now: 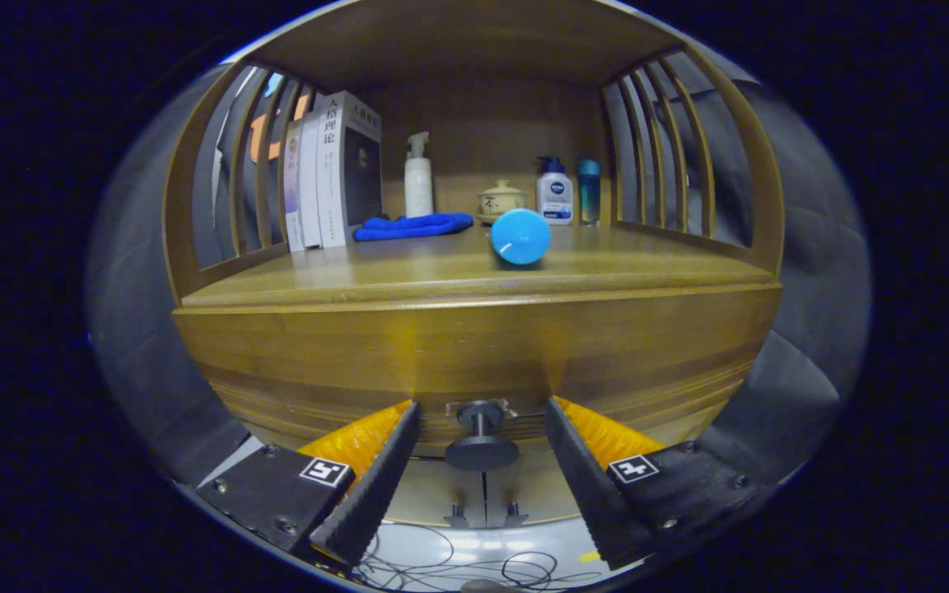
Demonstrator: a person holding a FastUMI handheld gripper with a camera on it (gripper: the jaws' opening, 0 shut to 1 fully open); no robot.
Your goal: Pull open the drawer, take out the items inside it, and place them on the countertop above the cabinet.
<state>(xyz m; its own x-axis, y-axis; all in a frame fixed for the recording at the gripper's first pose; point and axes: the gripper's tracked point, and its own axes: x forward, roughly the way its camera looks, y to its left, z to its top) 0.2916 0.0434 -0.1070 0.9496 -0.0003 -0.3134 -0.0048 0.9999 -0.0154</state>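
The wooden cabinet's drawer front (474,362) faces me and sits flush with the cabinet, shut. Its dark round knob (481,449) juts out toward me. My gripper (483,408) is open, its fingers (371,486) standing one on each side of the knob with a gap to it on both sides. Above the drawer is the countertop (409,280), where a blue round-ended object (521,236) lies near the front middle. The drawer's contents are hidden.
At the back of the countertop stand several books (334,169), a white pump bottle (418,177), a blue cloth (413,226), a small lidded pot (500,200), a white lotion bottle (554,193) and a blue bottle (589,191). Slatted side rails (672,156) flank it. Cables (458,564) lie on the floor.
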